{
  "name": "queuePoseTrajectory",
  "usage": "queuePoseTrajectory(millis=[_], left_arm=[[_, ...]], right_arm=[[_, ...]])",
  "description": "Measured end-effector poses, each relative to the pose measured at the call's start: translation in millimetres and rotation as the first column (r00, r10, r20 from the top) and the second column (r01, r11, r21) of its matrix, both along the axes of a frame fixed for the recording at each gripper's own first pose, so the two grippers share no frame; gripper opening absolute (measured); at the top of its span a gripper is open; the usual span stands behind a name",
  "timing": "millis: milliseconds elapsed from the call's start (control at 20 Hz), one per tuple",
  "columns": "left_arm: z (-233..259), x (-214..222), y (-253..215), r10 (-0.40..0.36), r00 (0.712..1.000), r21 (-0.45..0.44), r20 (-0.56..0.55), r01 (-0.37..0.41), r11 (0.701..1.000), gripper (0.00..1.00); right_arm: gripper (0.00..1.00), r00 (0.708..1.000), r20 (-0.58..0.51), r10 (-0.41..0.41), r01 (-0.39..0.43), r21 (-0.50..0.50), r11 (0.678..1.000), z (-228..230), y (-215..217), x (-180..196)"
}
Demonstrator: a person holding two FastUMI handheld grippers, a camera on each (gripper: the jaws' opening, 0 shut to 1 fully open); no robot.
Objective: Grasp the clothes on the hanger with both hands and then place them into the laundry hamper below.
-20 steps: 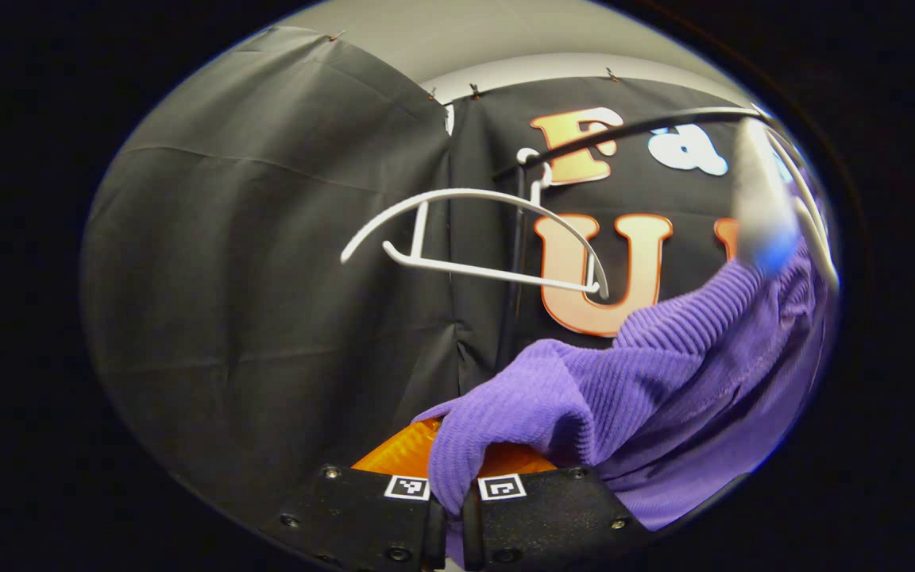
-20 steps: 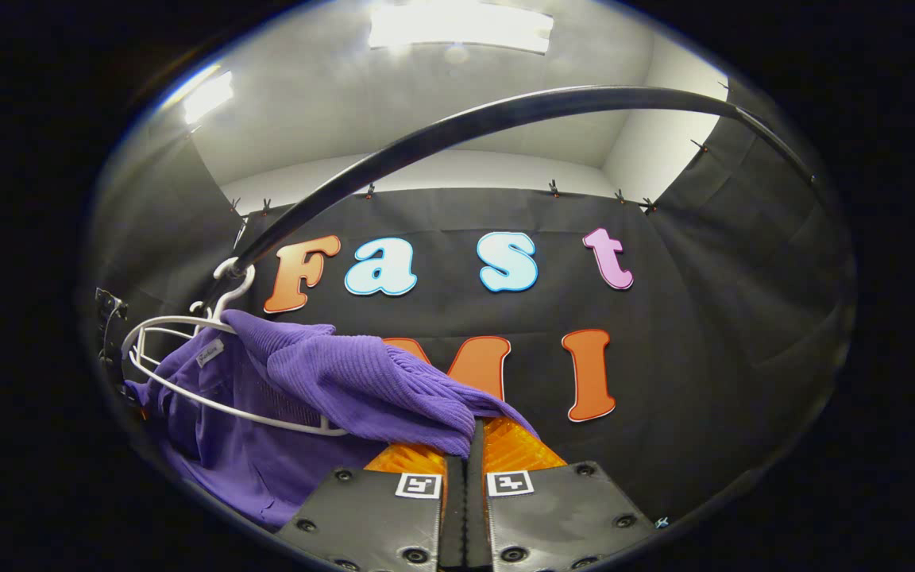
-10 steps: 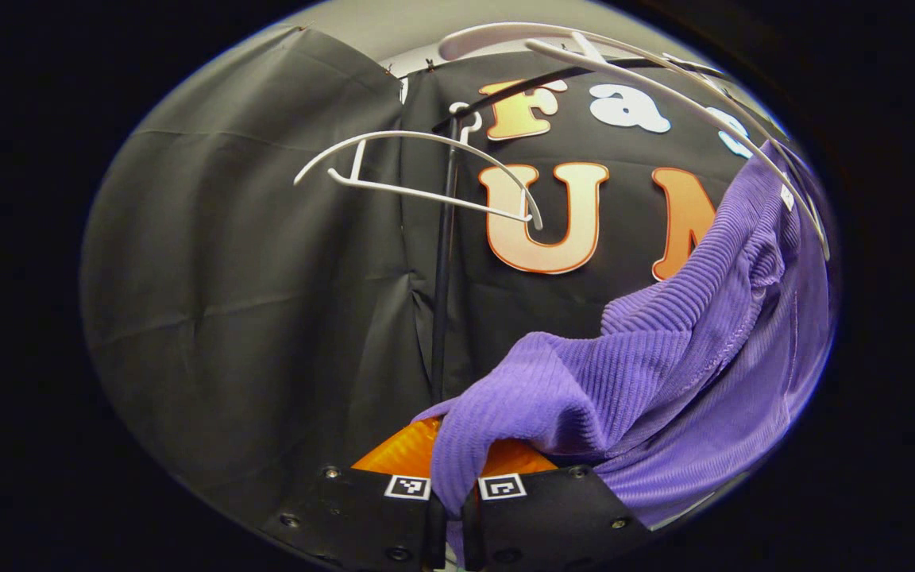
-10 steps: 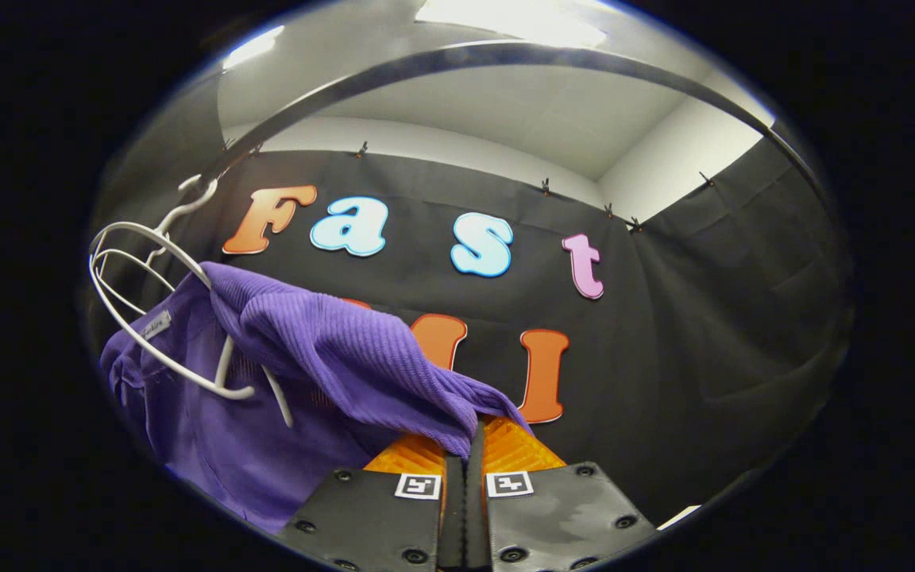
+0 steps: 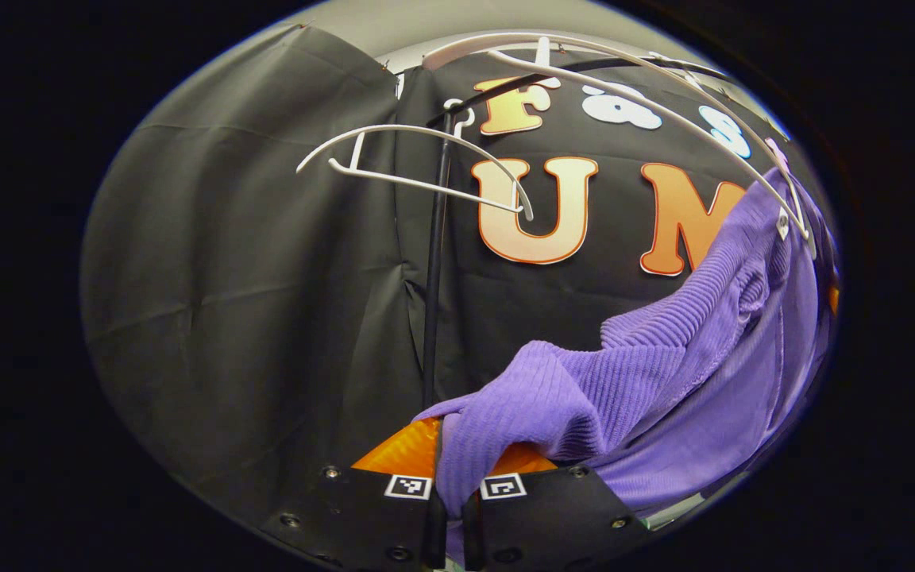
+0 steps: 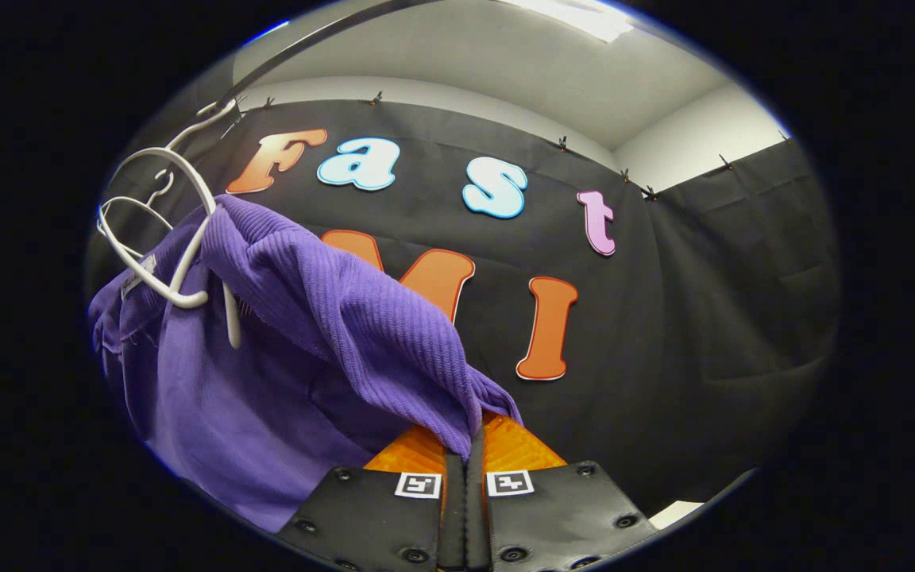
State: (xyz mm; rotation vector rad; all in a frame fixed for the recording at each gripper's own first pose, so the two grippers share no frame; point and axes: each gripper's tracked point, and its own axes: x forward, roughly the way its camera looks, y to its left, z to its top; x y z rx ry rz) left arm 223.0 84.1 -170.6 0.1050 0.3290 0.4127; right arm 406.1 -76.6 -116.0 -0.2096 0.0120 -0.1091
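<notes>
Purple ribbed knit, that's the garment point(image 5: 664, 357), and the left gripper point(image 5: 451, 496) has a fold of it clamped between its fingers, cloth spilling over the tips. From there the fabric climbs up and to the right toward the white hanger point(image 5: 664, 103), where the far shoulder looks to be caught on the hanger's end, though the edge of the lens makes that hard to call. An empty hanger point(image 5: 418, 167) hangs off the black pole point(image 5: 432, 318) beside it. Over in the right gripper view, the right gripper point(image 6: 465, 469) is clenched on another edge, the garment point(image 6: 330, 318) rising up and leftward to the hanger point(image 6: 179, 230). So the cloth spans between both grips, hanger above; I'd judge a downward pull frees it. Hamper unseen.
</notes>
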Motion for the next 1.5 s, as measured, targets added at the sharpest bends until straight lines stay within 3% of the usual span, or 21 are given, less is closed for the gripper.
queuePoseTrajectory(millis=[250,600,700,900,1050,1150,1350,1500], left_arm=[[-3,-9,2,-0.002,1.0,0.038,-0.003,0.002,0.999,0.08],[-12,-19,-4,0.003,1.0,-0.058,0.0,-0.003,0.998,0.11],[-15,-20,-10,-0.012,1.0,-0.074,-0.008,0.011,0.997,0.11],[-25,-17,-46,-0.104,0.994,-0.107,-0.031,0.1,0.989,0.09],[-49,-17,-98,-0.232,0.967,-0.158,-0.104,0.214,0.964,0.09],[-62,-17,-133,-0.323,0.935,-0.206,-0.147,0.291,0.934,0.08],[-90,-22,-193,-0.449,0.876,-0.297,-0.18,0.386,0.873,0.07],[-130,-50,-226,-0.503,0.816,-0.435,-0.285,0.357,0.827,0.08]], right_arm=[[0.08,0.997,-0.064,-0.048,0.051,0.058,0.997,-30,-29,-10],[0.07,0.994,-0.096,-0.055,0.069,0.143,0.987,-35,-51,-39],[0.08,0.995,-0.096,-0.029,0.045,0.167,0.985,-32,-48,-51],[0.08,0.986,-0.131,0.099,-0.069,0.218,0.974,-43,-5,-69],[0.08,0.936,-0.215,0.279,-0.221,0.262,0.94,-71,53,-87],[0.07,0.903,-0.273,0.333,-0.27,0.244,0.931,-92,79,-98],[0.08,0.838,-0.377,0.396,-0.277,0.331,0.902,-136,118,-128],[0.08,0.774,-0.47,0.423,-0.263,0.37,0.891,-177,135,-144]])
